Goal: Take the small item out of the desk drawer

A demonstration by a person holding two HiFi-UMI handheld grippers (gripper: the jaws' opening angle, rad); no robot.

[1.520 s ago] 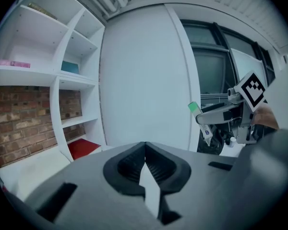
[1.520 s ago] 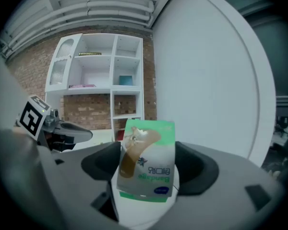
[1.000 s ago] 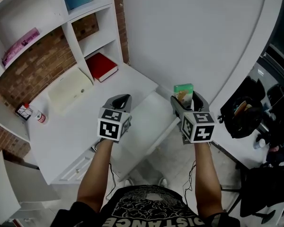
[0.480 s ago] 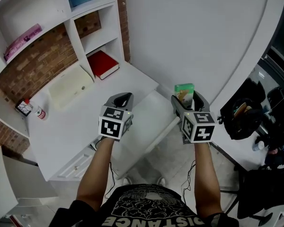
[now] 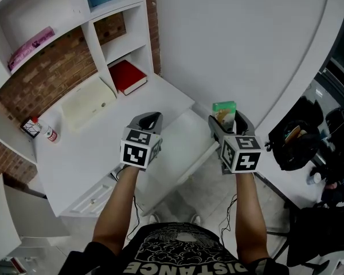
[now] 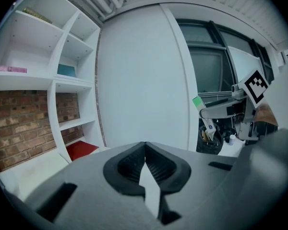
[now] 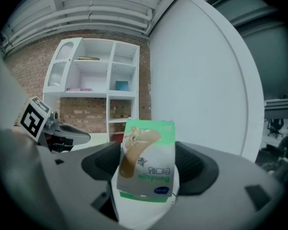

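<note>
Over desk [image 5: 86,153] front edge, both forearms [image 5: 121,202] stretched toward 12 o'clock, near level, right gripper [image 5: 227,118] clamped on upright bandage packet [image 5: 223,110], left gripper [image 5: 149,120] at its 9 o'clock, jaws pressed together, empty.

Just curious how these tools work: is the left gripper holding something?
No, the left gripper has its jaws closed together with nothing between them.

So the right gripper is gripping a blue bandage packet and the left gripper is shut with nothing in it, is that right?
Not quite. The packet in the right gripper is green and white, not blue, as the right gripper view shows. The rest holds: the left gripper is shut with nothing in it.
</note>
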